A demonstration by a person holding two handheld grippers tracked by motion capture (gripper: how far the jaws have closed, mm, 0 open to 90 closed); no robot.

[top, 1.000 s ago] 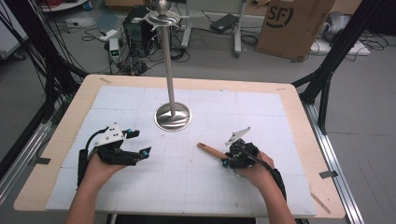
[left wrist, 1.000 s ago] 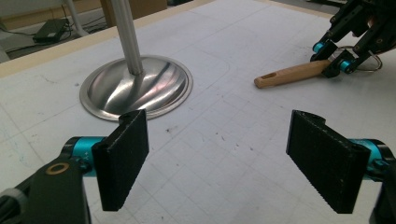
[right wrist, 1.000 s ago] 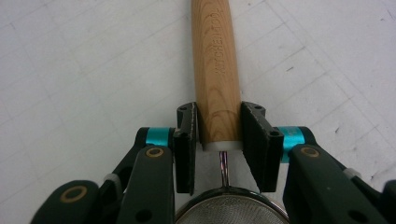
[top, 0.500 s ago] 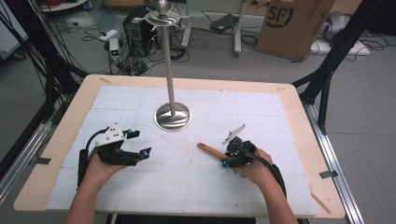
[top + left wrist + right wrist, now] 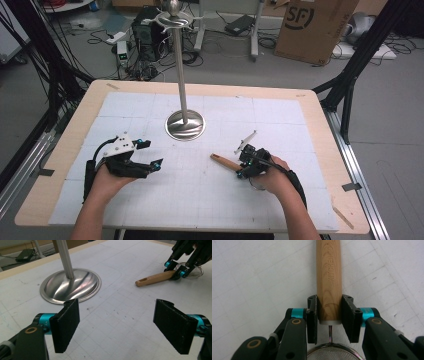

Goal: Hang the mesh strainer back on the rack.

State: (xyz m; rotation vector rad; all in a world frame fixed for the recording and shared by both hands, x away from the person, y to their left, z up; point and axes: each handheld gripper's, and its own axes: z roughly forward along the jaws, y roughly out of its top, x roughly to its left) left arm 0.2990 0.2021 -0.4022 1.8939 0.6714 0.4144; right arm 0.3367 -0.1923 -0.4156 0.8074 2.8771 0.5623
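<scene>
The right gripper (image 5: 243, 165) sits toward the right of the table's (image 5: 310, 107) near half, low over the white mat (image 5: 280, 117), and its jaws are clamped on the wooden handle (image 5: 329, 277) of a strainer (image 5: 227, 162). They have just been closing on it, and in the right gripper view both pads press flat against the sides of the handle right at its metal collar. A thin wire runs from that collar to the mesh bowl (image 5: 333, 353), which shows at the bottom of that view, under the gripper. The handle lies on the mat and points away from the hand toward the table's middle; its free end has a small hole, seen in the left gripper view.

The left gripper (image 5: 150, 154) rests near the left of the near edge, jaws spread wide with nothing between them, aimed across the mat at the strainer. A steel stand (image 5: 185, 125) with a round base rises from the mat's centre, between the two grippers and farther back, apart from both
</scene>
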